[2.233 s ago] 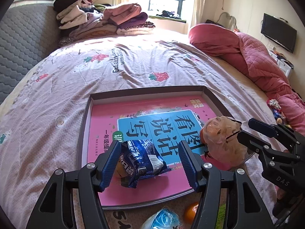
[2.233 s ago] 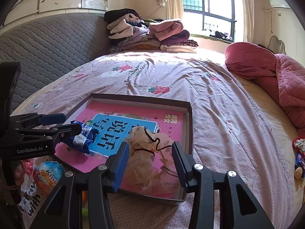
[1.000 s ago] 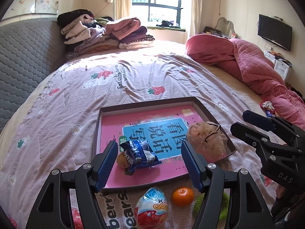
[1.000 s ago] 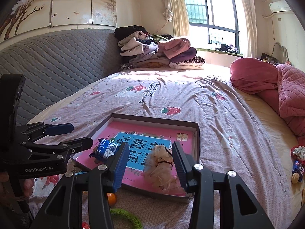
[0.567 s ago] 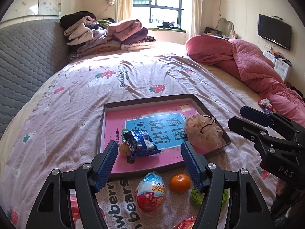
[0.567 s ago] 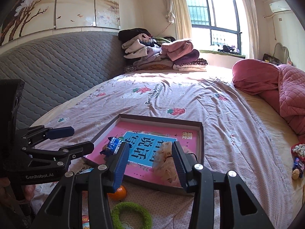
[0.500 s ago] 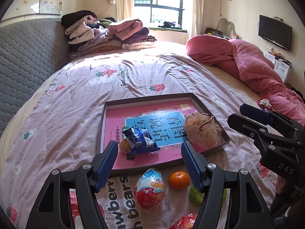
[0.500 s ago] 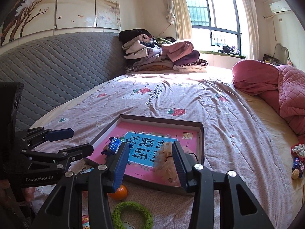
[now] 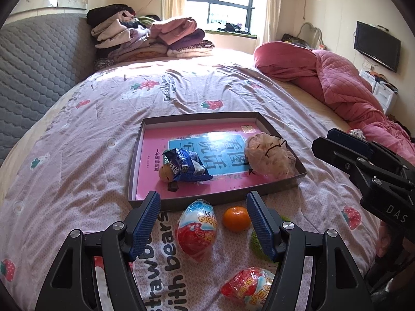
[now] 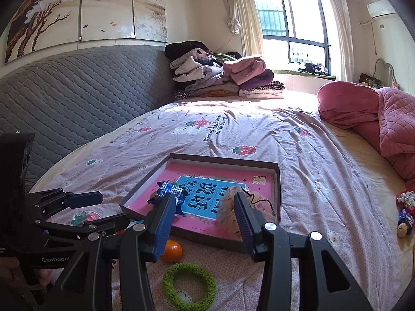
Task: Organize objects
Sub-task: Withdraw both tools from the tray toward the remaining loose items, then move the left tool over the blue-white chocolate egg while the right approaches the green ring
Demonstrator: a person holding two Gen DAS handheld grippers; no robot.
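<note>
Left wrist view shows our left gripper [image 9: 203,222] with its jaws wide apart and nothing in them, hanging over the toy egg [image 9: 196,230] and the orange [image 9: 236,218], which lie on the bed just in front of the box [image 9: 135,160]. Our right gripper [image 10: 205,219] is about half open and holds nothing too. We think the egg comes next. We should go down straight, put one pad on each side, and squeeze softly so it does not roll. The green ring [image 10: 189,286] is partly hidden in the left view. The red packet [image 9: 249,286] is partly covered, so we cannot read it.
</note>
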